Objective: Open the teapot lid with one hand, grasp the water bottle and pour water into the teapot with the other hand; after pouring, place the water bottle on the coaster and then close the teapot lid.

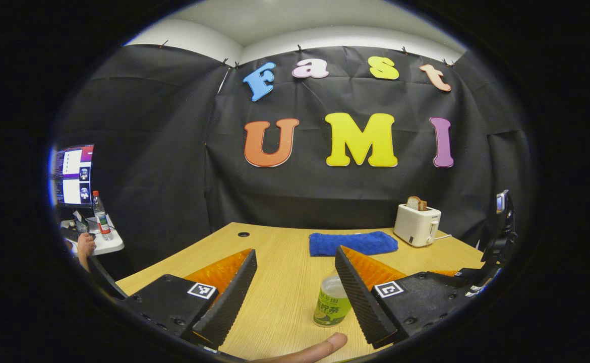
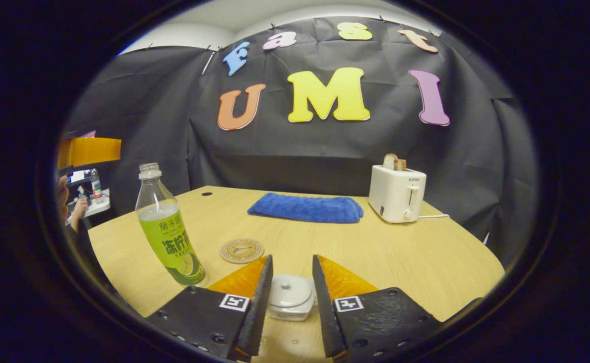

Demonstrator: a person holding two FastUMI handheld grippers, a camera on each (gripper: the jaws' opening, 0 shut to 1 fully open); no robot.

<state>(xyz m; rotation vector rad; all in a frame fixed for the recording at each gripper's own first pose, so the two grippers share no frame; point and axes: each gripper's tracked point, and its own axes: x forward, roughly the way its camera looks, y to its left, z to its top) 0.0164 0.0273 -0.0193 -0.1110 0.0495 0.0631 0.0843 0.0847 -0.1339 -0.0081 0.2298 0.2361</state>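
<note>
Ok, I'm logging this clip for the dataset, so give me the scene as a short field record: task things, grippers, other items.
water bottle: upright on table, cap off, left of coaster
coaster: bare, flat on table
teapot: lid on, between right gripper's fingers
right gripper: open, astride the teapot, not pressing
left gripper: open, bottle just inside its right finger
table: wooden
blue towel: folded, at the back
toaster: back right, bread in slot
</note>
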